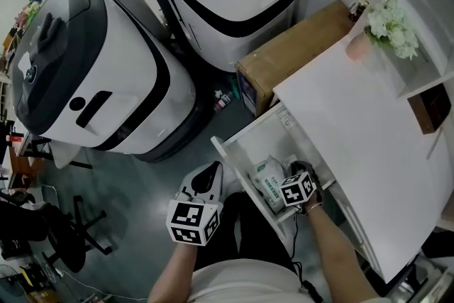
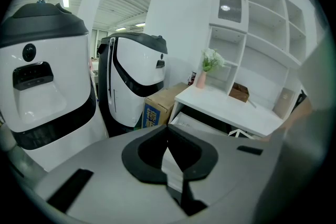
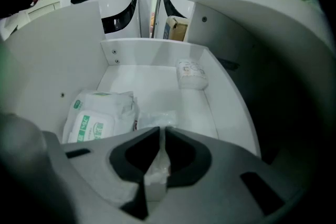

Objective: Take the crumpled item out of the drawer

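The crumpled item (image 3: 157,117), a wad of pale, see-through wrapping, lay on the floor of the open drawer (image 3: 142,52), just beside a green-printed pack of wipes (image 3: 100,113) and well short of a small white packet (image 3: 191,73) at the far wall. The right gripper (image 3: 161,134) pointed steeply down into the drawer and sat straight over the item, so nothing separated the two. Its jaws stood almost together, clenched on a fold of the wad, with pale material showing in the narrow slit between them and more of it spilling past the tips toward the back of the drawer. The wad was too bunched to show a clear long axis (if anything it trailed away along the line of the jaws). The right hand was plainly the nearer one. In the head view the left gripper (image 2: 168,131) hung outside the drawer, off to its left and well apart from the item. Its jaws were closed with nothing between them, and its own view looked across at the drawer front and the white table (image 1: 355,103) above it. By my judgement the grasp was made and the lift not yet begun, since the item was still down among the drawer's contents. The way out looked to be up and back toward the person, clear of the table edge that overhung the drawer's inner end, and the thin pinch on loose wrapping could slip.
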Demonstrator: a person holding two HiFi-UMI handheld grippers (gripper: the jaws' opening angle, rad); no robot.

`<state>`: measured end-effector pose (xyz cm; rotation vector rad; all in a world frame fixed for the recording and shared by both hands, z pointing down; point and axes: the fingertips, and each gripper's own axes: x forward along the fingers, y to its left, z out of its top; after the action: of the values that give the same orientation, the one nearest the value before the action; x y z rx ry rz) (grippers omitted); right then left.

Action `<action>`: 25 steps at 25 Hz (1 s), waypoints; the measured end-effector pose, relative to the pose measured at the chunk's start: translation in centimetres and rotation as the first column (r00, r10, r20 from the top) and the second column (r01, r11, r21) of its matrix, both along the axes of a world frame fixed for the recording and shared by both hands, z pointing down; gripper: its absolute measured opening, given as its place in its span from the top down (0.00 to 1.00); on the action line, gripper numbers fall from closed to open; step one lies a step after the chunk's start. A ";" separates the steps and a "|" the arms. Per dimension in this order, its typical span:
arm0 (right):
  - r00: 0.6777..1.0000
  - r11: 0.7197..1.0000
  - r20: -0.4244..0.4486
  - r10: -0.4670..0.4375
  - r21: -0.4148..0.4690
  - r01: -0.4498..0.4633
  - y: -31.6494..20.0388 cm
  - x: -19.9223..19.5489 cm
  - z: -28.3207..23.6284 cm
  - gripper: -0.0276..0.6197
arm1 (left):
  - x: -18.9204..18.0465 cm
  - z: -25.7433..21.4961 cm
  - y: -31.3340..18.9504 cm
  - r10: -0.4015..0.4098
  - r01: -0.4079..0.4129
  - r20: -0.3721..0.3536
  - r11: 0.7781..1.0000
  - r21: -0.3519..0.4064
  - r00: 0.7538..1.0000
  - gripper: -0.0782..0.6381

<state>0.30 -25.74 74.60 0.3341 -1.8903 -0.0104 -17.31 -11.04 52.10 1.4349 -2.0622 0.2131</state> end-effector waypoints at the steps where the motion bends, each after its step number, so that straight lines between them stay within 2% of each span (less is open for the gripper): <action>1: 1.000 1.000 0.011 0.005 0.004 -0.005 0.1 0.0 -0.4 0.90 | 0.1 0.0 -0.1 0.006 -0.006 0.000 1.000 0.004 1.000 0.90; 14: 0.979 0.994 0.192 0.068 0.074 -0.084 1.8 -0.5 -8.1 0.90 | 1.9 -1.8 -1.4 0.128 -0.128 0.008 0.989 0.069 0.992 0.90; 25: 0.930 0.970 0.347 0.125 0.155 -0.188 3.1 0.4 -15.5 0.90 | 3.5 -2.9 -1.5 0.229 -0.229 0.019 0.967 0.108 0.973 0.90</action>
<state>0.67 -22.62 59.12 0.6497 -2.2001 -0.0242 -13.80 -12.50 49.23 1.7431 -1.9363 0.1998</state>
